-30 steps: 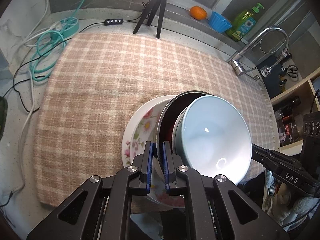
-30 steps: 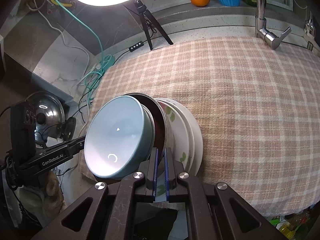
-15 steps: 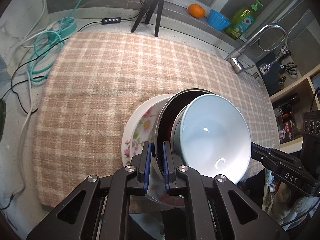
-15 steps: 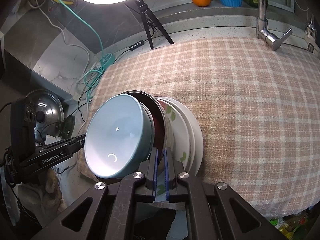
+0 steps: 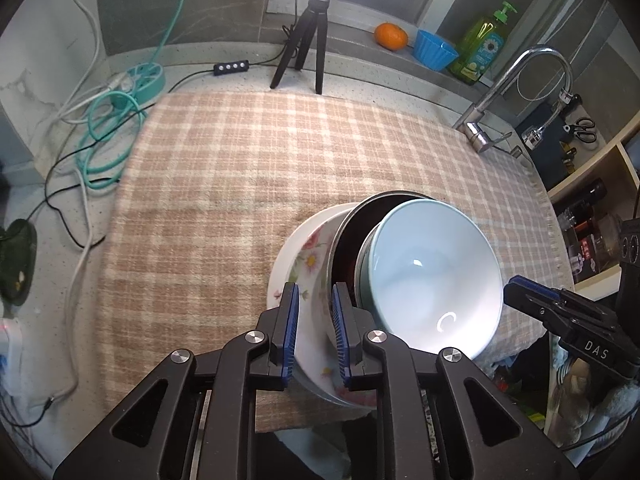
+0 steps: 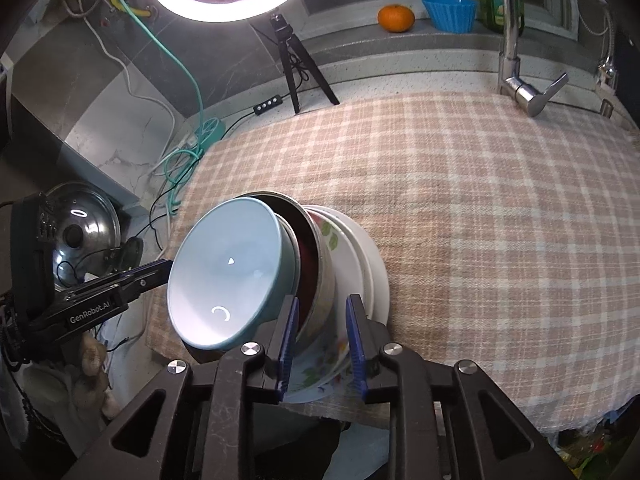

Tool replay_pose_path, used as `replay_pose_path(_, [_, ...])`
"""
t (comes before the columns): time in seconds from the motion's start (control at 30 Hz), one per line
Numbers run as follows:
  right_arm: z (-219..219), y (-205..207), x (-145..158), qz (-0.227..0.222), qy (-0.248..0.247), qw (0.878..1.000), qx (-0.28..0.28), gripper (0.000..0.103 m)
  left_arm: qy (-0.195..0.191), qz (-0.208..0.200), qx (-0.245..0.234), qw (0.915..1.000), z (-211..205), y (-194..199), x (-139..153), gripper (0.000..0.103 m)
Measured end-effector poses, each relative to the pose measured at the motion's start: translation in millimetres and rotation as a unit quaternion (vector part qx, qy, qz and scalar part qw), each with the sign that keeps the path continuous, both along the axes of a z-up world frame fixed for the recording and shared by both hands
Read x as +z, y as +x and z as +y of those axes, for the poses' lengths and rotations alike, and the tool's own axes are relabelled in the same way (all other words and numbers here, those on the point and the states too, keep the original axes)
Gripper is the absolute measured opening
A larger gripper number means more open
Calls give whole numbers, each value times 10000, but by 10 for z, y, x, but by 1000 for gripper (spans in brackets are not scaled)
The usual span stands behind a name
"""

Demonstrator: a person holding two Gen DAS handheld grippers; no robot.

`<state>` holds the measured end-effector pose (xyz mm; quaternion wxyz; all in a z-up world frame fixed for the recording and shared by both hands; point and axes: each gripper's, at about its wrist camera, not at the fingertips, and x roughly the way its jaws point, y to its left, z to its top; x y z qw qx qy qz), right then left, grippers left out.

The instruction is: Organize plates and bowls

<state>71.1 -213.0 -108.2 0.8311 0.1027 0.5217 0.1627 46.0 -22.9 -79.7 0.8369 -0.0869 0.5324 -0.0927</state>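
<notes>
Dish stack (image 5: 400, 280) on plaid cloth (image 5: 224, 184)

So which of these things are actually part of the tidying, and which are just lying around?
Part of the job:
blue bowl
metal bowl
flowered plate
white plate

Just lying about:
orange
blue cup
soap bottle
tap
cables
ring light tripod

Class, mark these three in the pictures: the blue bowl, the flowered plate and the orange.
blue bowl (image 5: 432, 280), left wrist view, on its pale inner wall.
flowered plate (image 5: 310, 260), left wrist view, on the flower print near its rim.
orange (image 6: 396, 18), right wrist view, on its middle.
</notes>
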Motion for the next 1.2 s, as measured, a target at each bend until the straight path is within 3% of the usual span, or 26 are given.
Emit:
replay_pose_path(0.47, [-36, -293, 269, -635, -505, 9966, -171, 28, 200, -471, -174, 9985, -119, -207, 284, 19])
replay_pose_path(0.6, [-37, -363, 303, -748, -559, 9953, -237, 35, 306, -646, -219, 9972, -155, -286, 384, 20])
replay_pose_path(0.67, [-71, -408, 324, -809, -538, 9947, -323, 36, 374, -754, -221, 9962, -170, -337, 437, 27])
replay_pose_path(0.73, [-87, -456, 351, -901, -581, 9935, -389, 37, 410, -847, -222, 9953, -187, -391, 478, 41])
replay_pose_path(1.0, [-96, -724, 513, -1436, -775, 9857, -427, 48, 389, -955, -240, 9944, -270, -590, 532, 43])
replay_pose_path(1.03, [-90, -765, 531, -1505, -824, 9843, -425, 51, 383, -969, -223, 9943, -277, -617, 538, 50])
replay_pose_path(1.1, [-75, -835, 556, -1652, -923, 9811, -412, 70, 433, -1022, -170, 9937, -285, -659, 552, 58])
replay_pose_path(1.2, [-39, -915, 566, -1859, -1075, 9759, -396, 72, 455, -1043, -115, 9934, -287, -689, 566, 60])
